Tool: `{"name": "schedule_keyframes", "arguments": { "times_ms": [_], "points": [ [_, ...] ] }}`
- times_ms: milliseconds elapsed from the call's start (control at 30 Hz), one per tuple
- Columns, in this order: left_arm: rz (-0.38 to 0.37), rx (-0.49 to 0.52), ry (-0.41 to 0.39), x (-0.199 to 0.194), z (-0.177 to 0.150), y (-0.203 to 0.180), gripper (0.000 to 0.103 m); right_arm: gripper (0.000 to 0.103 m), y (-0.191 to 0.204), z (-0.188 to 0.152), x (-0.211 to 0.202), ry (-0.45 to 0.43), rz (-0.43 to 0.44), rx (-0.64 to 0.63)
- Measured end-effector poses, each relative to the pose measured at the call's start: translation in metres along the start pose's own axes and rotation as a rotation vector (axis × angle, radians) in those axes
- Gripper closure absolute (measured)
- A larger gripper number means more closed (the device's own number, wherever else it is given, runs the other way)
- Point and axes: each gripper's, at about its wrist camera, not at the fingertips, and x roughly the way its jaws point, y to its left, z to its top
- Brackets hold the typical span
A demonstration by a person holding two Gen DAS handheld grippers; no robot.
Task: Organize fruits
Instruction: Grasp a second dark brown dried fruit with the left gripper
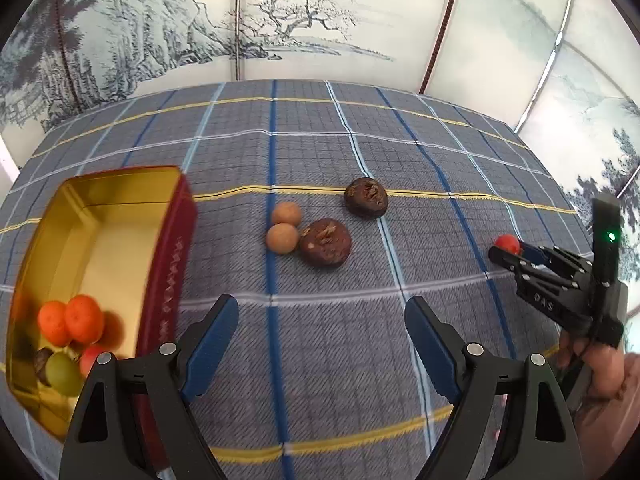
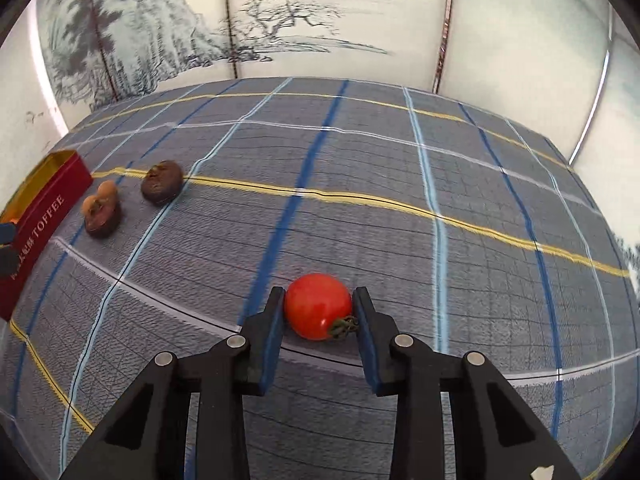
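A small red tomato (image 2: 318, 306) is clamped between the jaws of the right gripper (image 2: 319, 312), pads pressed on both its sides, green stalk turned toward the right pad. It sits at the very tips, just above the checked cloth of the table (image 2: 400, 160). The tin (image 1: 100, 248), red outside and gold inside, is seen far off to the left of these jaws, with several fruits already lying in its near corner. The left gripper (image 1: 322, 344) is held wide apart with nothing between its jaws; ahead of them two brown fruits (image 1: 326, 242) and two small tan fruits (image 1: 284, 226) are left on the cloth, the tin just to the left.

Trouble can be expected from that shallow tip grip: the tomato is smooth and round, and it may be squeezed out forward or dropped during the long carry across. Too hard a clench may split the skin. At the tin, the wall could be clipped if the carry is kept low.
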Motion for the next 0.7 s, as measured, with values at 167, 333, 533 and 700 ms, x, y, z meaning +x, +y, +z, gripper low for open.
{"name": "schedule_keyframes", "arguments": {
  "times_ms": [167,333,533,700],
  "points": [
    [-0.023,0.033,0.019,0.021,0.009,-0.012,0.039,0.070,0.002,0.000,0.001,0.002,-0.006,-0.011],
    [-0.027,0.033,0.038,0.041,0.012,-0.015,0.041,0.069,0.000,-0.002,-0.001,0.001,0.006,-0.003],
    [-0.001,0.032,0.051,0.058,0.021,-0.013,0.051,0.069,-0.001,-0.001,-0.001,-0.001,0.019,0.008],
    [0.009,0.025,0.042,0.065,0.032,-0.010,0.053,0.069,-0.002,-0.002,-0.001,-0.002,0.022,0.010]
  ]
}}
